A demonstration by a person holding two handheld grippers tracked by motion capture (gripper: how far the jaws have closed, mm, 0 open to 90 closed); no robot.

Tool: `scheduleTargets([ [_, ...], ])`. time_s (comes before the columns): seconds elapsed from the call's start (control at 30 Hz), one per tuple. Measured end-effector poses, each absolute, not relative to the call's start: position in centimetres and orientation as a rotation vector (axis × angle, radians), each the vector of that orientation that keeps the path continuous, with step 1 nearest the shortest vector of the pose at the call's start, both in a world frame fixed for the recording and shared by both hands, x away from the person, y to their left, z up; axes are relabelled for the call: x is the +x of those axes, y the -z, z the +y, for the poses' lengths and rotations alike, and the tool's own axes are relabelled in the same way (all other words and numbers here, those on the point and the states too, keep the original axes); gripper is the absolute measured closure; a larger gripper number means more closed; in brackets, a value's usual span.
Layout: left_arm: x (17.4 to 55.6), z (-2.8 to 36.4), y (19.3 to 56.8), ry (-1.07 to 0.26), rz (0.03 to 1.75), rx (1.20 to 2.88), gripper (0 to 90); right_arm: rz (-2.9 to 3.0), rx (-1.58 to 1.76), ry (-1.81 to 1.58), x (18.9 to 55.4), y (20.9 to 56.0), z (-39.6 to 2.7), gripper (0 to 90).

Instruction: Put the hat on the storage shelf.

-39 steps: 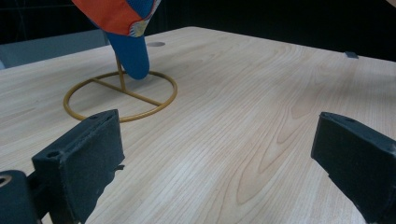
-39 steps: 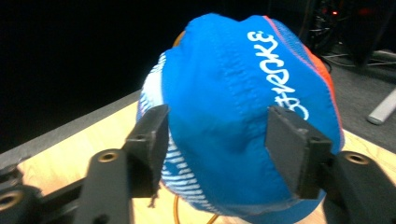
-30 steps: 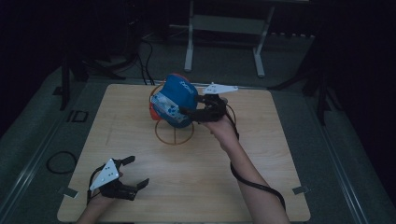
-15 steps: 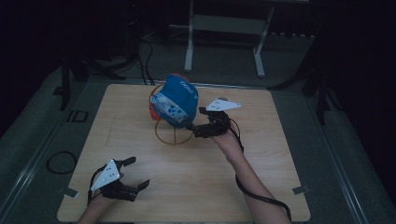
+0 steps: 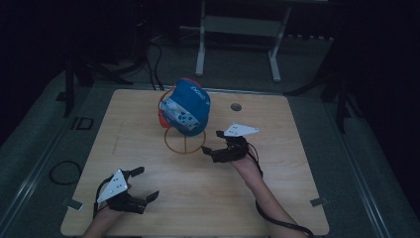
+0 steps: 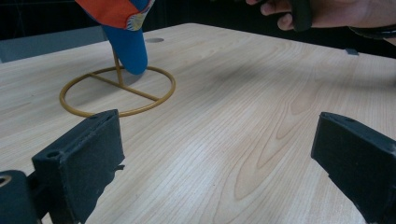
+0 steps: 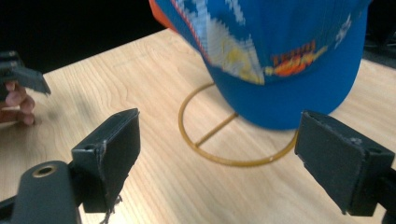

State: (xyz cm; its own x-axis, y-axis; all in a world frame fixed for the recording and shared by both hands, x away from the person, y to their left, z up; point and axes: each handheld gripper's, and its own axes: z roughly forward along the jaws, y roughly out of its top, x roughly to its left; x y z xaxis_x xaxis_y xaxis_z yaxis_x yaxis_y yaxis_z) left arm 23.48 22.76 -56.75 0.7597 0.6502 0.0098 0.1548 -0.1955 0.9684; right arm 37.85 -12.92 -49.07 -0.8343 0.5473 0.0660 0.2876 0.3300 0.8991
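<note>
A blue cap (image 5: 185, 106) with an orange and patterned side hangs tilted on a gold wire stand, whose ring base (image 5: 185, 141) lies on the wooden table (image 5: 277, 198). My right gripper (image 5: 211, 142) is open just right of the ring, its jaws pointing at the cap with nothing between them. In the right gripper view the cap (image 7: 280, 51) hangs close ahead above the ring base (image 7: 224, 140). My left gripper (image 5: 147, 182) rests open near the front left corner. Its own view looks across bare wood to the ring base (image 6: 116, 91) and the cap's brim (image 6: 126, 42).
A small round hole (image 5: 236, 106) sits in the table behind the right gripper. A metal frame (image 5: 237, 29) stands on the floor beyond the far edge. A cable loop (image 5: 64, 171) lies on the floor at the left. Bare wood lies between the two grippers.
My right gripper has drawn back from the cap's side toward the person and lowered near the table. The cap stays on its stand. The left gripper has not moved.
</note>
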Motion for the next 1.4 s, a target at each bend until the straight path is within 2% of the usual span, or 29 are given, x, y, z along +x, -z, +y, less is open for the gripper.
scheduleTargets([
  [0.63,23.6,22.8,56.9,-0.507,0.644,1.747,2.6,2.437,0.761,-1.438,36.1,54.4,-14.4,14.5],
  [1.4,23.8,22.9,57.0,-0.496,0.660,1.738,2.6,2.378,0.839,-1.384,35.0,56.5,-19.8,14.5],
])
